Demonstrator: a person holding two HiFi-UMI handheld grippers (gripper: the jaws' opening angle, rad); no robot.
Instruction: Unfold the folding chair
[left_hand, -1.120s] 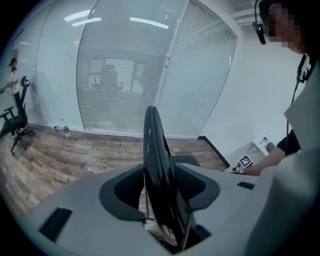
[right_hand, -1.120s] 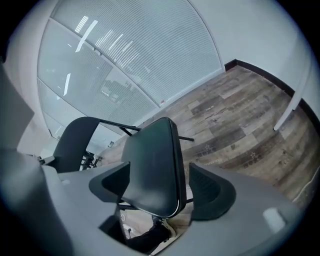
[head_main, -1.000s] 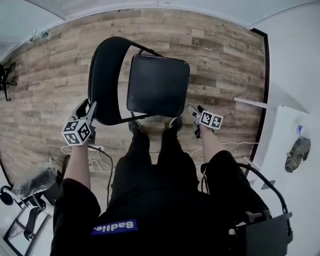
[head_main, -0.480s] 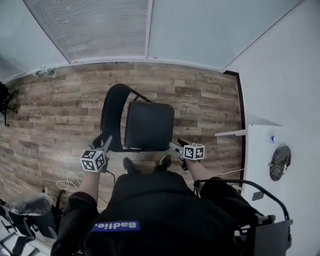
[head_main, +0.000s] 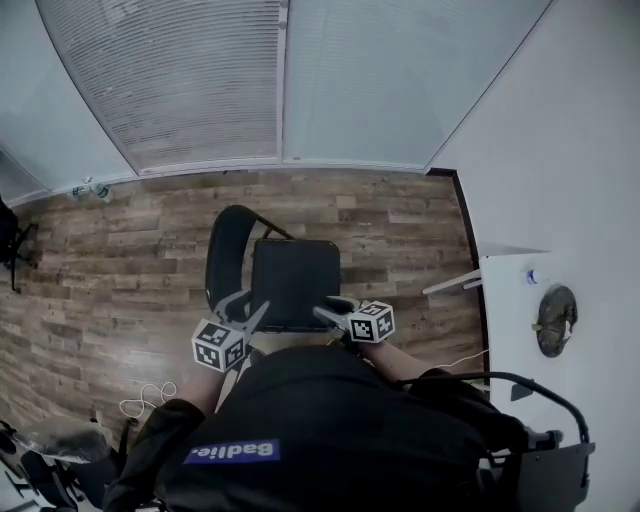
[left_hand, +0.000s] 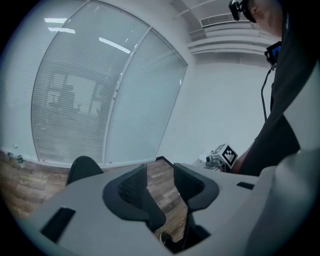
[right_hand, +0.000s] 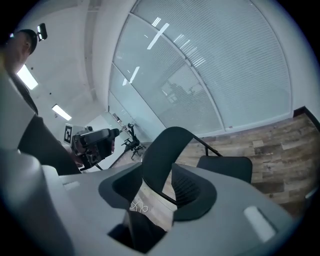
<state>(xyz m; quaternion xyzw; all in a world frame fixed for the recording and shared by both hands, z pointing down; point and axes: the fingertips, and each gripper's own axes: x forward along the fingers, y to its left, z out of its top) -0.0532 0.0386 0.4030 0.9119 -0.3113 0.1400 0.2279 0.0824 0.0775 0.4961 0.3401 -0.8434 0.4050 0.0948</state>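
The black folding chair stands unfolded on the wood floor, its seat (head_main: 295, 283) flat and its backrest (head_main: 225, 262) on the left. In the right gripper view the backrest (right_hand: 167, 147) and seat (right_hand: 226, 168) lie well beyond the jaws. My left gripper (head_main: 245, 305) hovers near the seat's front left corner, open, with only floor showing between its pads (left_hand: 160, 171). My right gripper (head_main: 328, 309) hangs at the front right corner. Its jaws (right_hand: 159, 172) are closing with nothing between them. Neither gripper touches the chair.
A white table (head_main: 575, 380) with a dark object (head_main: 553, 322) on it stands at the right against the wall. A white cable (head_main: 148, 396) lies on the floor at the left. Glass panels with blinds (head_main: 200, 90) close off the far side. A black frame (head_main: 540, 455) sits at bottom right.
Both grippers have lifted off the chair's sides and drawn in toward the person's body. The view has risen, so the chair looks smaller and farther away.
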